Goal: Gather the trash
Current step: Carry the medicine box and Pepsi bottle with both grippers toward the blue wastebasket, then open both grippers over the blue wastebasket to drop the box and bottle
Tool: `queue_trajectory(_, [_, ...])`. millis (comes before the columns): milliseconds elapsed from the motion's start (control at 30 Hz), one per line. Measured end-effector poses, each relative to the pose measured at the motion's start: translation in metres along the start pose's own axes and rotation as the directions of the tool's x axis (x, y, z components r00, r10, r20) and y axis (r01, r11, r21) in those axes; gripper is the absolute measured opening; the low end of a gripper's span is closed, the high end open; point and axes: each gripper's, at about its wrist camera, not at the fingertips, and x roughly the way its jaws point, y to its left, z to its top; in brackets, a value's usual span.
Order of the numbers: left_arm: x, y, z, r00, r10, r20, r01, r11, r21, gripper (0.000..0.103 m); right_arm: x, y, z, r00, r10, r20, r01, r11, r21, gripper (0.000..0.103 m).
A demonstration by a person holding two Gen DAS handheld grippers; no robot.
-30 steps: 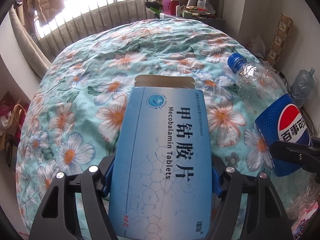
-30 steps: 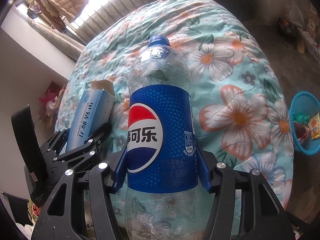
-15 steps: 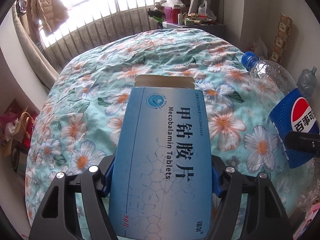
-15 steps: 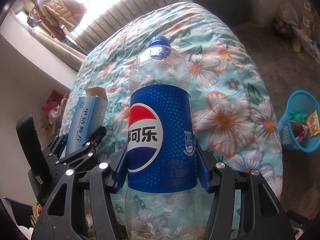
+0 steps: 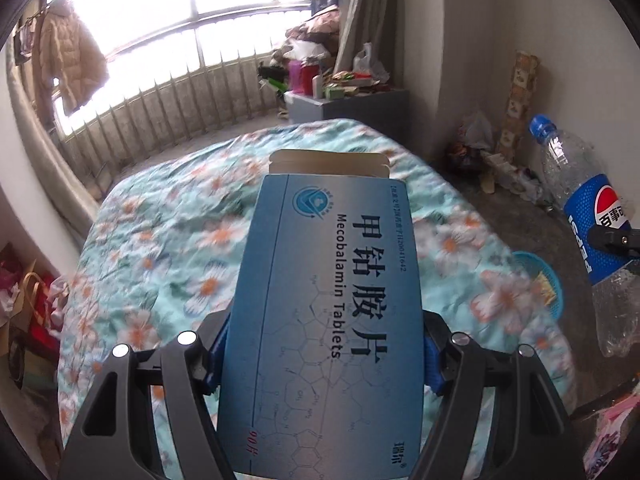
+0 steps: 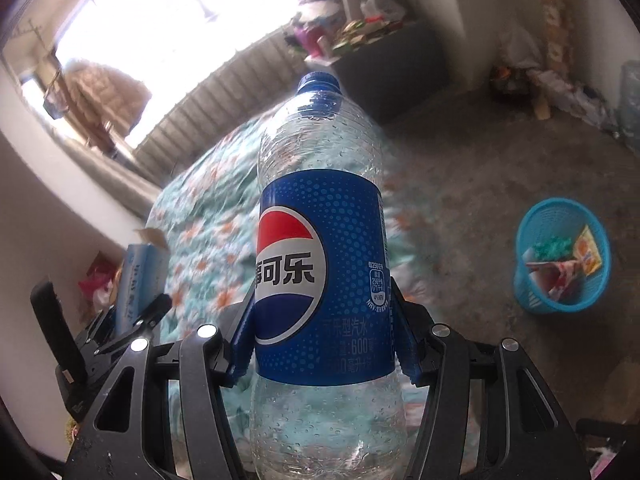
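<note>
With both pieces of trash already lifted off the bed (image 5: 168, 216), the step in hand looks like the carry to the blue basket (image 6: 560, 256) on the floor. On the left, the left gripper (image 5: 324, 352) pinches the tablet box (image 5: 332, 300); keep that hold firm (its end flap is open). On the right, the right gripper (image 6: 322, 344) clamps the empty Pepsi bottle (image 6: 320, 264) by its label; hold it until above the rim. Compared with a second earlier, both views sit higher, showing more floor and the whole basket.
</note>
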Motion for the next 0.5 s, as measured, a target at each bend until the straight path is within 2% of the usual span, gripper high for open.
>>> queue_trajectory(100, [-0.003,-0.039,0.036,0.989,-0.144,0.012,0.143,0.988,0.065,0.070,-0.046,-0.059,0.007,0.991,-0.063,0.114,0.046,0.988,0.148,0.055])
queue_trajectory(167, [0.002,-0.074,0.059,0.965,-0.261,-0.020,0.262,0.959,0.111,0.070,-0.066,-0.101,0.004,0.983,-0.105,0.151,0.064,0.966,0.252,0.055])
queue_trajectory(233, [0.012,-0.114,0.078,0.920,-0.383,-0.088,0.392,0.911,0.130,0.070,-0.077,-0.141,-0.003,0.978,-0.132,0.161,0.068,0.934,0.351,0.055])
queue_trajectory(333, [0.045,-0.185,0.098,0.829,-0.505,-0.240,0.541,0.832,0.119,0.070,-0.075,-0.196,-0.020,0.979,-0.143,0.147,0.054,0.870,0.489,0.055])
queue_trajectory(400, [0.078,-0.238,0.104,0.789,-0.506,-0.348,0.576,0.806,0.133,0.070,-0.063,-0.225,-0.031,0.984,-0.133,0.114,0.046,0.824,0.564,0.055])
queue_trajectory(467, [0.113,-0.287,0.103,0.761,-0.471,-0.446,0.580,0.802,0.144,0.070,-0.044,-0.252,-0.042,0.992,-0.103,0.079,0.031,0.780,0.625,0.055])
queue_trajectory(500, [0.132,-0.309,0.100,0.734,-0.463,-0.497,0.591,0.796,0.132,0.070,-0.034,-0.263,-0.047,0.995,-0.081,0.061,0.021,0.754,0.656,0.055])
